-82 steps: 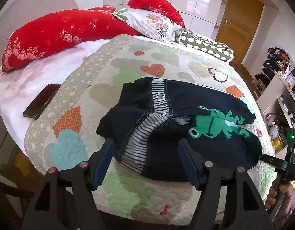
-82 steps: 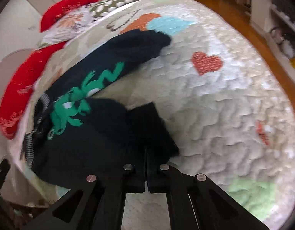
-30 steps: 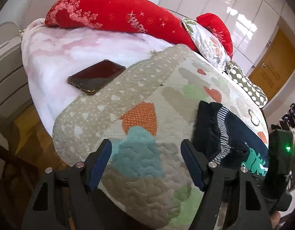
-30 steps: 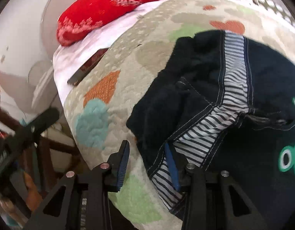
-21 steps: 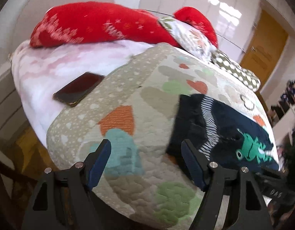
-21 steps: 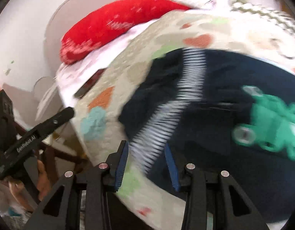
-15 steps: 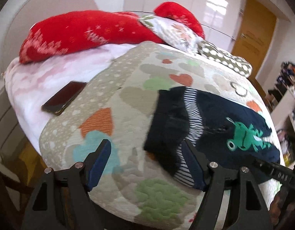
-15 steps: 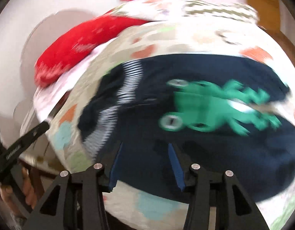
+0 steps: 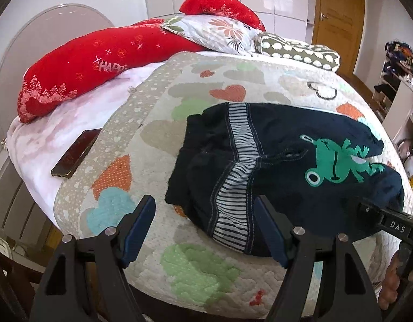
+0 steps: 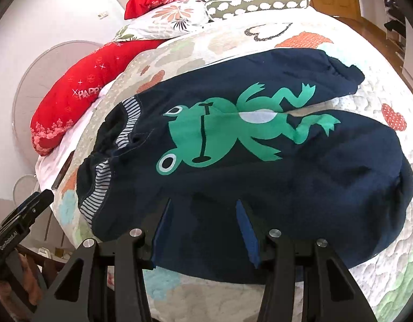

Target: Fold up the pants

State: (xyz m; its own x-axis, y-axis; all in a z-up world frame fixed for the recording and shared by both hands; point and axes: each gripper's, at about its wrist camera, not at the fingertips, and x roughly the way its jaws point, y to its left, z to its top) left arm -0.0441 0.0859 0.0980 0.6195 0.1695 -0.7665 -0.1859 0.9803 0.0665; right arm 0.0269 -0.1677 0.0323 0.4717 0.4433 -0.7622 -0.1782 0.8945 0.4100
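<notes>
Jaws of both grippers stand apart with nothing clamped. On the left gripper [image 9: 203, 228] the jaws are wide open above the quilt's near edge, and the striped waistband end of the pants [image 9: 281, 171] shows in the gap; whether either pad touches the cloth cannot be told. On the right gripper [image 10: 203, 230] the jaws have just been opening, stand about half open, and hang over the near leg of the pants [image 10: 260, 166] without pinching it.

Dark navy, with a green frog print [image 10: 233, 131] and a black-and-white striped waistband [image 9: 233, 185], the pants lie flat on the bed's heart-patterned quilt [image 9: 152, 123], waistband toward the side where the phone lies, 2 legs side by side stretching the other way.

Beyond the quilt's edge a dark phone [image 9: 76, 153] rests on the pale pink blanket [image 9: 45, 139]. At the head of the bed lie a long red pillow [image 9: 104, 59], a floral pillow [image 9: 220, 32] and a dotted olive bolster [image 9: 297, 51]. A hand [image 9: 397, 281] grips the right gripper's handle at the left camera's lower right edge.
</notes>
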